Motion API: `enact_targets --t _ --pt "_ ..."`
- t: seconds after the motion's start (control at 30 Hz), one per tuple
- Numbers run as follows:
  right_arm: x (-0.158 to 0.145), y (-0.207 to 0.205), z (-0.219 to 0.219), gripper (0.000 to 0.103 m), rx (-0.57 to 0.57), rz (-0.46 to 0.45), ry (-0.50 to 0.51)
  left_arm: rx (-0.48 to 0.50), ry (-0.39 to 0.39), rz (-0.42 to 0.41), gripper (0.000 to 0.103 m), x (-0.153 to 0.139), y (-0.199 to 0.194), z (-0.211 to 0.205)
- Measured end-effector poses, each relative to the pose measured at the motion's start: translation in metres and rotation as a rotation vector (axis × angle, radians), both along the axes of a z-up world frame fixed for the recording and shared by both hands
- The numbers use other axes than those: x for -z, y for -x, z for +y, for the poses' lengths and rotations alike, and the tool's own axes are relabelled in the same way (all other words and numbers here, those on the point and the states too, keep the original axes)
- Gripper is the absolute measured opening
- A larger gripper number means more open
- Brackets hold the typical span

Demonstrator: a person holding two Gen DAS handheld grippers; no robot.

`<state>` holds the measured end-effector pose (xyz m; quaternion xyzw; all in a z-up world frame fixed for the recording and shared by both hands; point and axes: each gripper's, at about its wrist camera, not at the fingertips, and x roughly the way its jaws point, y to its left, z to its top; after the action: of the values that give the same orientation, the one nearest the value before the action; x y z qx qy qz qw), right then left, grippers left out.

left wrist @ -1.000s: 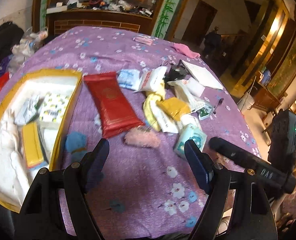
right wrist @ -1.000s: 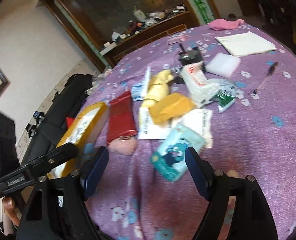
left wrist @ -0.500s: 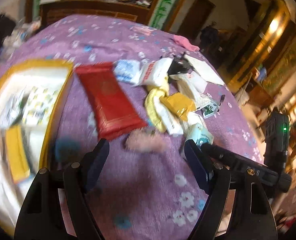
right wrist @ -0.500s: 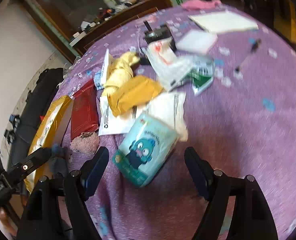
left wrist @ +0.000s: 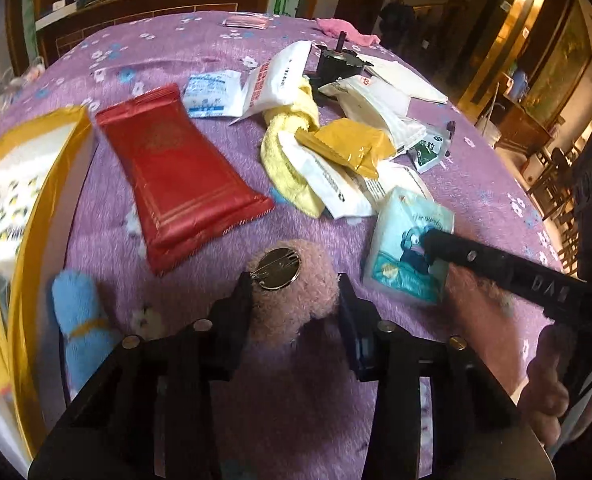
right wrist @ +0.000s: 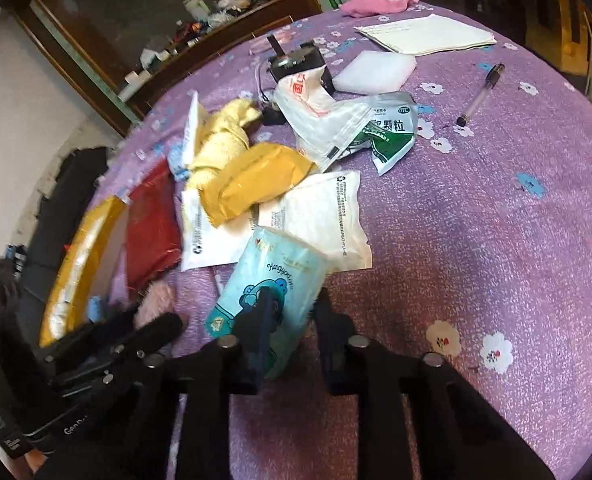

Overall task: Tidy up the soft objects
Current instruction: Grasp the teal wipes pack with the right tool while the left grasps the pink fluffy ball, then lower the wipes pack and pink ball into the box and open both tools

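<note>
Two grips are forming at once on the purple desk [left wrist: 476, 184]. By size: the yellow box [left wrist: 35, 184] at the left edge, then the teal tissue pack [right wrist: 271, 280] with the right gripper [right wrist: 289, 314] closing across its near end, then the pink puff [left wrist: 296, 292] with the left gripper [left wrist: 293, 300] closing around it (badge side up). Squeeze gently; both are soft. A second ago both grippers hovered wide open, short of them.

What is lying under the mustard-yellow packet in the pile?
The mustard-yellow packet rests on two white pouches and partly on the yellow towel. Whatever lies beneath those is covered.
</note>
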<state>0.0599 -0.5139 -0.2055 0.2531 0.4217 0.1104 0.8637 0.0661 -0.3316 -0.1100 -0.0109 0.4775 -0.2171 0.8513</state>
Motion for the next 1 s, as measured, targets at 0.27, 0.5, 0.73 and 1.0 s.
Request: enact_targets --t 0.27,0.5,0.73,1.0 --pt "-0.021 0.012 -0.001 0.008 0.006 -0.132 -0.072 -0.047 0.219 0.044 0.037 -0.012 0.01 0.031" --pt "-0.041 0.017 0.032 0.008 -0.066 -0.194 -0.081 -0.107 0.284 -0.005 0.037 -0.042 0.024 0.073" --pt "-0.069 0.001 0.086 0.007 -0.207 -0.214 -0.156 -0.286 0.317 -0.145 0.037 -0.097 0.042 0.172" --pt "-0.088 -0.03 0.184 0.007 -0.378 -0.216 -0.133 -0.45 0.271 -0.146 0.037 -0.09 0.005 0.262"
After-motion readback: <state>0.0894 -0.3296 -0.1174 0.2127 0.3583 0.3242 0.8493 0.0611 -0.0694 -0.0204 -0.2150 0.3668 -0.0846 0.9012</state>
